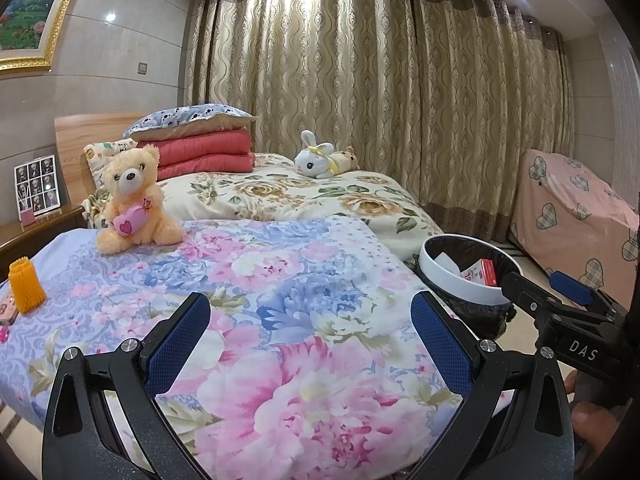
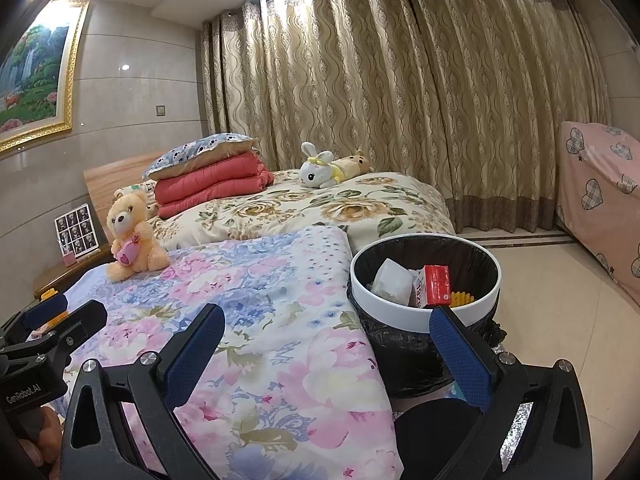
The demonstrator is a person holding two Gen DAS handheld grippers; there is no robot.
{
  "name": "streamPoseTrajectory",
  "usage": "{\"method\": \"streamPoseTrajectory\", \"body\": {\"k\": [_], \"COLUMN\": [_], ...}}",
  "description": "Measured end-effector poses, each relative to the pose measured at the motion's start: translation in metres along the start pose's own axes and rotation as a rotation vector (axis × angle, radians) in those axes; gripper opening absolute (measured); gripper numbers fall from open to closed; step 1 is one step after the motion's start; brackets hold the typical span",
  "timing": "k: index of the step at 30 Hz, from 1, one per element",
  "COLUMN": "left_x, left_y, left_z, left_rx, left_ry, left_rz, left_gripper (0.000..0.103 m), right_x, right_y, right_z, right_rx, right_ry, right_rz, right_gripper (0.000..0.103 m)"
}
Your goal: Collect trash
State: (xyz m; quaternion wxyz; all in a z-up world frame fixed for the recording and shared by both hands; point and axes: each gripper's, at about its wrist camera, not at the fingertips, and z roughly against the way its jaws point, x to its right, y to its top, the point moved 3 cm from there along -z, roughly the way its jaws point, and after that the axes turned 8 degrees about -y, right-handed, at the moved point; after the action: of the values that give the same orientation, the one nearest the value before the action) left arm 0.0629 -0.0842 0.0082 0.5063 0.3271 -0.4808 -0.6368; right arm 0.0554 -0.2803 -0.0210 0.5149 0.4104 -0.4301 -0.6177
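Note:
A white-rimmed trash bin (image 2: 424,322) with a black liner stands on the floor beside the bed; it also shows in the left wrist view (image 1: 468,292). Inside lie a red and white carton (image 2: 434,290), crumpled white paper (image 2: 392,280) and a yellow ridged piece (image 2: 462,299). An orange ridged foam sleeve (image 1: 26,286) stands on the floral quilt (image 1: 280,320) at the far left, next to a pinkish flat item (image 1: 7,312). My left gripper (image 1: 310,340) is open and empty over the quilt. My right gripper (image 2: 328,356) is open and empty, its right finger in front of the bin.
A peach teddy bear (image 1: 134,200) sits on the quilt. A white rabbit plush (image 1: 316,156) and folded red blankets (image 1: 200,152) lie further back. A pink covered piece of furniture (image 2: 600,192) stands right, curtains behind. A nightstand with a photo frame (image 1: 38,186) stands left.

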Motion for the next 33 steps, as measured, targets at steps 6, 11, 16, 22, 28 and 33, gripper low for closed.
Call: {"method": "streamPoseTrajectory", "body": {"k": [6, 11, 16, 22, 28, 33], "left_x": [0.0001, 0.0002, 0.0003, 0.0005, 0.0003, 0.0005], "left_y": [0.0000, -0.0002, -0.0010, -0.0008, -0.0016, -0.0012], "left_z": [-0.0001, -0.0001, -0.0007, -0.0007, -0.0009, -0.0011], "left_rx": [0.000, -0.002, -0.003, -0.003, -0.004, -0.005], "left_ry": [0.000, 0.000, -0.001, 0.000, -0.002, -0.001], "left_rz": [0.000, -0.001, 0.000, -0.002, -0.002, -0.002], "left_gripper": [0.103, 0.103, 0.103, 0.103, 0.103, 0.103], "right_x": [-0.0004, -0.0013, -0.0040, -0.0027, -0.0026, -0.0027], "right_y": [-0.0003, -0.0006, -0.0022, -0.0018, -0.0017, -0.0016], "right_z": [0.0005, 0.0013, 0.0013, 0.0004, 0.0006, 0.0007], "right_rx": [0.000, -0.002, -0.010, -0.010, -0.011, -0.011], "right_ry": [0.000, 0.000, 0.002, 0.003, 0.003, 0.002], "right_rz": [0.000, -0.003, -0.005, -0.006, -0.007, -0.007], "right_gripper": [0.103, 0.103, 0.103, 0.103, 0.103, 0.103]}}
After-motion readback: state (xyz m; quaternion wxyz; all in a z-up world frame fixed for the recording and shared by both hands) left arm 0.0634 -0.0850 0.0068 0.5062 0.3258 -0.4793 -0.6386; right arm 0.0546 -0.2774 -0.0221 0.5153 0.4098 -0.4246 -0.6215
